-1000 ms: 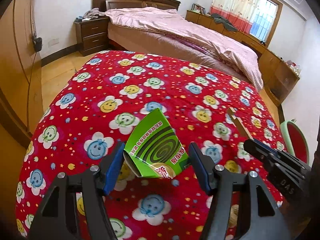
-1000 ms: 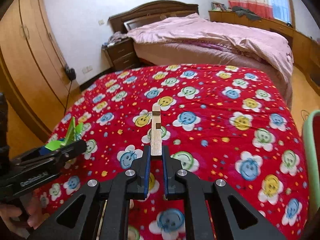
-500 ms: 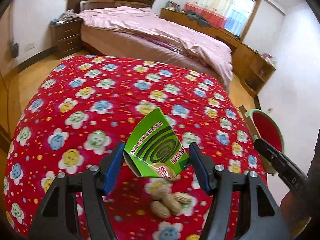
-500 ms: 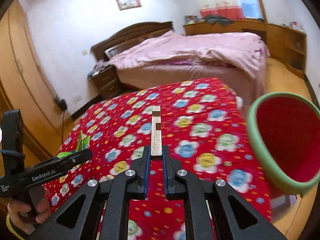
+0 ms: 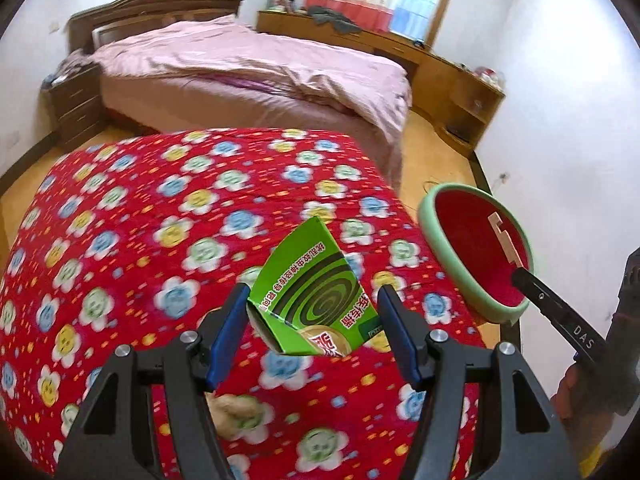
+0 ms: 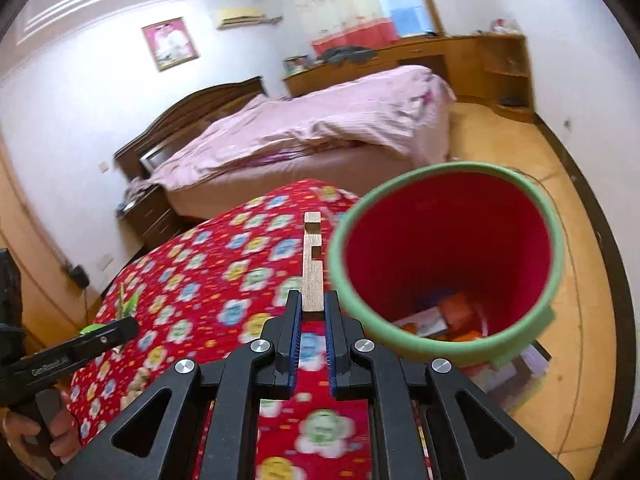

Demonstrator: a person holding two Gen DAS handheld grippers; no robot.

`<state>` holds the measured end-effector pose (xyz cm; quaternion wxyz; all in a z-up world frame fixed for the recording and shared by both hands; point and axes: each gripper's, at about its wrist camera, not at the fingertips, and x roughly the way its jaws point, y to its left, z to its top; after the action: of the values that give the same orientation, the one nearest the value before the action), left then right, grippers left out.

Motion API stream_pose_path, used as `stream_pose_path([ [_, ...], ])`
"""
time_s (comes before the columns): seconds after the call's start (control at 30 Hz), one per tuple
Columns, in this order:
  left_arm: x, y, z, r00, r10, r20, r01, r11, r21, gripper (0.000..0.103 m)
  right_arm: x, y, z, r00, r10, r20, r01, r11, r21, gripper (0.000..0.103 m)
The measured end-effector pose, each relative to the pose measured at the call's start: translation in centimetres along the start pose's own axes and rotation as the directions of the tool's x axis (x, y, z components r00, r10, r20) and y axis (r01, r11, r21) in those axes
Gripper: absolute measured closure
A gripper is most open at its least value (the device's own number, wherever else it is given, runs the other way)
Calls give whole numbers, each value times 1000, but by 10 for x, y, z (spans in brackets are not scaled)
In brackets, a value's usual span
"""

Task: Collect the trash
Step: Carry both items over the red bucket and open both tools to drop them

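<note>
While your left claw grips the green box and your right claw pinches the wooden strip, neither is binned yet; bin already holds scraps, peanuts remain on the table.

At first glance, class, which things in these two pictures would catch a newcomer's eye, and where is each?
The red cloth with smiling flowers fills the foreground of both views. Over it, the left gripper holds a green carton with a dark spiral between its jaws. To the right stands a red bin with a green rim, some litter at its bottom, with the right gripper holding a notched wooden strip beside its rim.
</note>
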<state>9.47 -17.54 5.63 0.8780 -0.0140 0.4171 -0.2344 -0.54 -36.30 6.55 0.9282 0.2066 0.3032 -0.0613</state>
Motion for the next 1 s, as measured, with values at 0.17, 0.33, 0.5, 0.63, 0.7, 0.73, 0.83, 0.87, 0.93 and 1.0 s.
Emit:
stream_pose_path([
  [0.17,16,-34,10,1000,-27,-14,28,997,71,38,4,-36,3,997,-75,-14,76,995,65,92],
  [0.33,30,-70,18,998,-58,-28,62,989,137,38,9,-71,6,990,-135,-32,138,983,121,92],
  [0.5,45,-100,23,995,-87,-44,93,978,186,38,11,-93,7,984,-173,-37,177,972,153,90],
  [0.63,59,-122,25,991,-119,-60,129,969,209,38,13,-109,8,986,-160,-44,165,969,184,89],
  [0.7,66,-133,25,988,-137,-69,149,963,224,38,11,-113,8,988,-151,-37,155,969,193,87],
  [0.73,69,-137,25,987,-142,-70,154,960,233,38,9,-114,8,988,-148,-32,152,969,194,86],
  [0.83,81,-152,26,985,-158,-71,171,950,262,38,3,-113,8,989,-148,-12,147,971,190,85],
  [0.87,84,-156,27,984,-164,-72,177,947,269,38,-1,-113,8,988,-152,-4,150,971,187,85],
  [0.93,95,-164,28,982,-173,-75,187,941,281,38,-6,-112,8,987,-162,13,157,971,181,85],
  [1.0,103,-170,29,979,-183,-84,200,938,282,38,-11,-113,9,987,-160,29,152,972,180,85],
])
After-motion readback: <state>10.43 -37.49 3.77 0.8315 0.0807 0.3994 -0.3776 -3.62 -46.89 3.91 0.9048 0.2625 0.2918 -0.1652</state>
